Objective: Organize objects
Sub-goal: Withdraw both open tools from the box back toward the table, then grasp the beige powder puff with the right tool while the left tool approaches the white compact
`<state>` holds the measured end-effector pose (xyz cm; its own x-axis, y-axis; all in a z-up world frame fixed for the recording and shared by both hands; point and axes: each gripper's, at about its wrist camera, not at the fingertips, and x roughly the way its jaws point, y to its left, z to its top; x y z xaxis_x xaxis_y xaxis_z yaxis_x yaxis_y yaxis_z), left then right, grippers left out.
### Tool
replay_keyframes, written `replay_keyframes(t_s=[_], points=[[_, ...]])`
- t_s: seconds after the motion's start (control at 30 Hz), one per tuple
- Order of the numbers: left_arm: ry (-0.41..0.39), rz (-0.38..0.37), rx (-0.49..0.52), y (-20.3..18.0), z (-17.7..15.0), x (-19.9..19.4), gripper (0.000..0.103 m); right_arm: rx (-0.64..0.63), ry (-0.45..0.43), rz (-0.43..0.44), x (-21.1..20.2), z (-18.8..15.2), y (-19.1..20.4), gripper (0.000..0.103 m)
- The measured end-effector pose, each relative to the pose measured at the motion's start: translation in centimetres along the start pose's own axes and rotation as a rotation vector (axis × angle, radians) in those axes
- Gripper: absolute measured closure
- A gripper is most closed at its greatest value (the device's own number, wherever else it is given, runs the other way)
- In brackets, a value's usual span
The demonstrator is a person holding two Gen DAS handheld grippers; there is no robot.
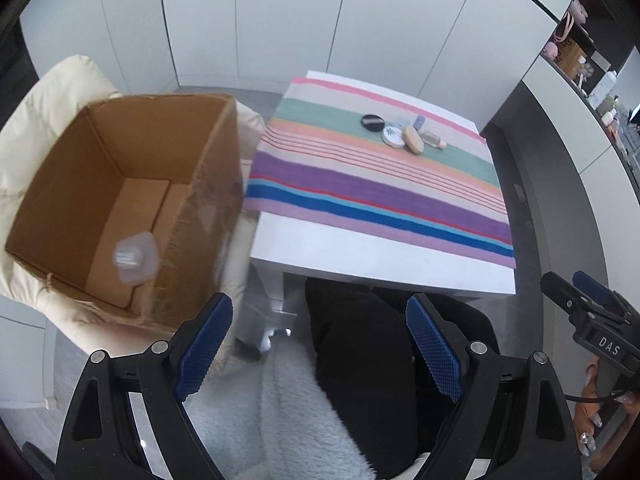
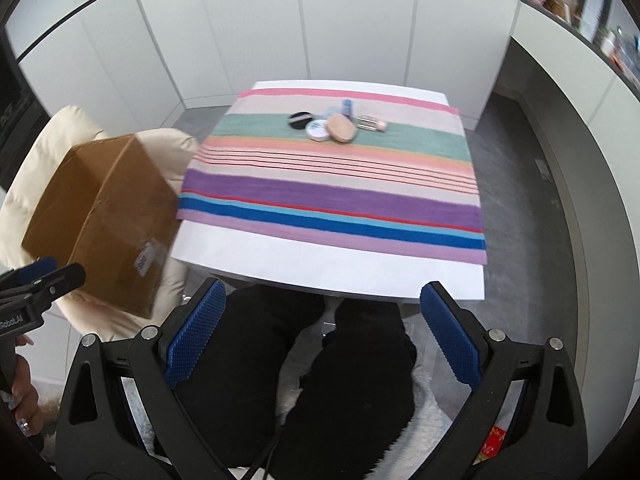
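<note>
Left wrist view showed both grippers, left gripper (image 1: 318, 344) and right gripper (image 2: 322, 334), with jaws apart and empty; the cosmetics (image 1: 404, 132) lay far ahead on the counter (image 1: 360, 256), perhaps overlapping, so a pinch might scatter them.

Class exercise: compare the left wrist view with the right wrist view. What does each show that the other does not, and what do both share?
Only the left wrist view looks into the open cardboard box, where a pale translucent container lies on the bottom.

Only the right wrist view shows the box's outer side with its white label.

Both show the white table with the striped cloth, a cluster of small cosmetics on the green stripe, the cream cushion under the box, and open, empty blue-padded grippers.
</note>
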<state>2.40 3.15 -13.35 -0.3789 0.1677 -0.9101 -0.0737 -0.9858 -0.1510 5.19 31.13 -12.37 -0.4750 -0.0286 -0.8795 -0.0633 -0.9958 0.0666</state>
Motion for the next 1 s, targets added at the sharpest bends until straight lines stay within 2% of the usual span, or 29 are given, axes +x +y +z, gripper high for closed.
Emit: replay_keyframes(t_s=[0.37,0.57,0.77,1.0], points=[[0.018,0.014,0.017,-1.8,2.8,2.8,0.013,0.045,0.027,-0.019,2.6,1.0,-2.8,0.004],[0.057,-0.023,0.008,-2.9,4.8,5.7,0.013,0.051,0.045,-0.038,5.2,2.0,-3.6,0.004],[0.069,0.01,0.037,-4.5,7.7,9.6,0.013,0.07,0.072,-0.047,8.8,3.6,-5.1,0.004],[0.084,0.016,0.056,-6.3,11.8,16.1,0.013,0.065,0.088,-0.067,14.0,6.4,-7.0,0.004]])
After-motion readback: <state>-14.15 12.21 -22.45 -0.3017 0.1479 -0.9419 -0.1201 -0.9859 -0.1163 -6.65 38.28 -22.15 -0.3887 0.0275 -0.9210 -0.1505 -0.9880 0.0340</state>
